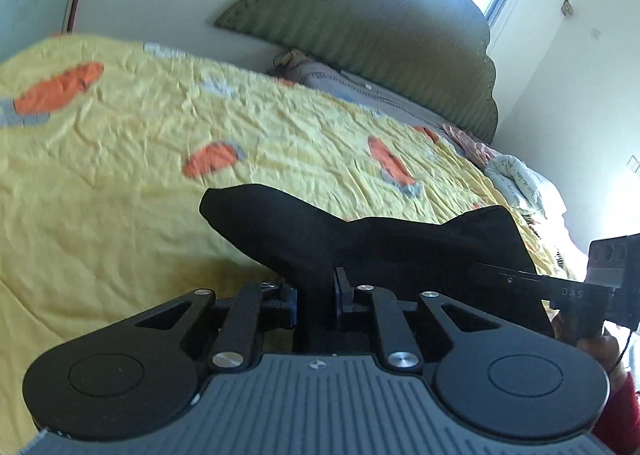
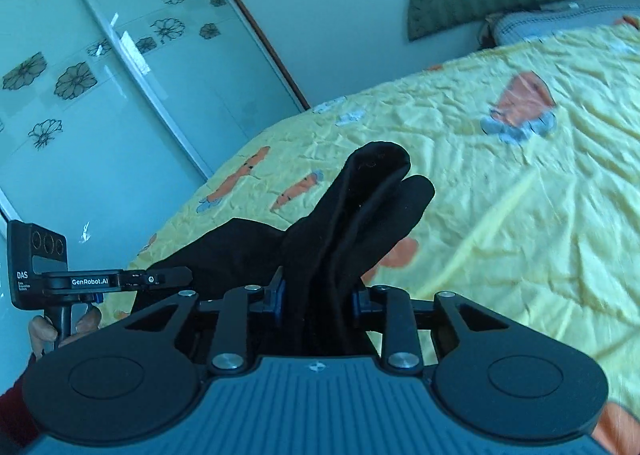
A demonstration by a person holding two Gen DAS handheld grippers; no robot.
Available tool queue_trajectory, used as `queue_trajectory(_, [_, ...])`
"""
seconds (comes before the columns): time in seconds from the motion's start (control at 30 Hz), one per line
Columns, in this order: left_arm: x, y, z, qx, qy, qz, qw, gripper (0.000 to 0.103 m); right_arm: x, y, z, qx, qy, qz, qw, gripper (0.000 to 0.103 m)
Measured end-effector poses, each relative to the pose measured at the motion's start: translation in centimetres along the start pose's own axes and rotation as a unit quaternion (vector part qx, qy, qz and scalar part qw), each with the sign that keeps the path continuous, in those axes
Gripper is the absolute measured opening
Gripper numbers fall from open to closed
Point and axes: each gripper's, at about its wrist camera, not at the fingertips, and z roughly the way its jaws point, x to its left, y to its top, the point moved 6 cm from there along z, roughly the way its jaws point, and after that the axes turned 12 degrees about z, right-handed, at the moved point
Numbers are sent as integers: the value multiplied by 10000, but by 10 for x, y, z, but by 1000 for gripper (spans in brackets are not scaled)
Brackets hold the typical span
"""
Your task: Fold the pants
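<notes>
1. My left gripper (image 1: pixel 316 295) pinches a bunched fold of the black pants (image 1: pixel 360 243).
2. My right gripper (image 2: pixel 318 297) clamps another bunch of them.
3. The pants hang between both, above the yellow carrot-print bedspread (image 1: pixel 120 159).

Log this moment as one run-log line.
left gripper: shut on black pants | right gripper: shut on black pants | pants lifted over yellow bedspread
</notes>
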Motion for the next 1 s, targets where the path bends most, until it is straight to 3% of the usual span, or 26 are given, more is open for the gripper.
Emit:
queue_trajectory(0.13, [29,45,1,-260,568,252,9977,18,22,32,37,-144,68,-364,9992,28])
queue_trajectory(0.23, [57,65,17,-210,869,244,9957,18,24,58,71,-228,92,-295,9993,28])
queue_trajectory(0.33, [88,61,49,197,931,-41,9955,17,10,71,110,-75,-120,-71,9999,29])
queue_trajectory(0.4, [104,44,74,586,994,-204,9931,17,-6,67,138,244,-534,106,9982,35])
queue_trajectory(0.47, [110,31,84,653,1218,-55,9904,17,-21,59,154,412,-1017,107,9939,51])
queue_trajectory(0.5, [109,27,84,580,1232,33,9907,20,-25,57,154,419,-1051,143,9935,54])
queue_trajectory(0.57, [104,23,75,452,1304,149,9903,36,-30,58,141,283,-956,348,9944,55])
queue_trajectory(0.63, [98,21,61,398,1511,284,9873,39,-31,60,120,-103,-1341,277,9905,54])
queue_trajectory(0.7, [95,16,49,410,1737,357,9833,49,-20,58,96,-592,-1844,-213,9808,56])
queue_trajectory(0.73, [93,12,45,412,1790,378,9823,51,-10,55,86,-724,-1758,-496,9805,56])
queue_trajectory(0.8, [90,0,41,509,1854,320,9808,56,9,42,77,-635,-1186,-776,9879,56])
queue_trajectory(0.87, [93,-13,48,712,1846,207,9800,57,22,28,83,-216,-742,-926,9927,58])
queue_trajectory(0.9, [97,-17,50,751,1846,69,9799,51,23,22,91,16,-737,-987,9924,58])
queue_trajectory(0.93, [102,-19,49,759,1798,-196,9806,49,22,16,102,192,-981,-1072,9892,57])
queue_trajectory(1.0, [106,-19,43,794,1477,-760,9829,35,10,12,113,170,-1696,-1215,9779,57])
